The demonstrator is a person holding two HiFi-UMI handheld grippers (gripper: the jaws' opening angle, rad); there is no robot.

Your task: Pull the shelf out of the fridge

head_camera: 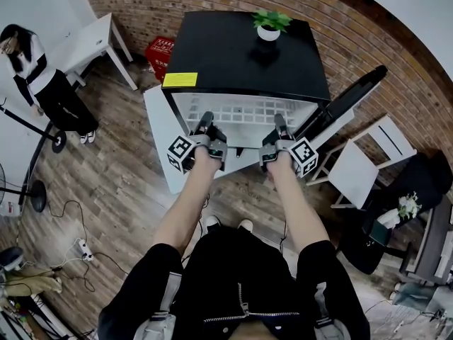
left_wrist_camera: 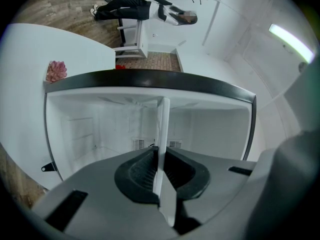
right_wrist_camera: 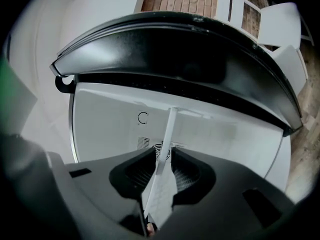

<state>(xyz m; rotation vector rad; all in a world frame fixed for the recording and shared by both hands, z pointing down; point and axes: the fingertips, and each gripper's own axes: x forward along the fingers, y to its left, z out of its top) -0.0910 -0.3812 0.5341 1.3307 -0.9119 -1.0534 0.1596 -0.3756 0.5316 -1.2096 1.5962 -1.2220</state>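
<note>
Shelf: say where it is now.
Head view, centre: the shelf lies in the open fridge, under its black top, front edge inside the left gripper and right gripper.

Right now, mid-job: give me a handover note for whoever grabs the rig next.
Left gripper: shut on the shelf's front edge.
Right gripper: front edge between its jaws, but a slight gap shows beside one pad, so probably not clamped.
Fridge: door open; the shelf reaches back into the cabinet.
Done: door open, both grippers at the shelf.
Left: close the right grip, then pull the shelf out evenly.
</note>
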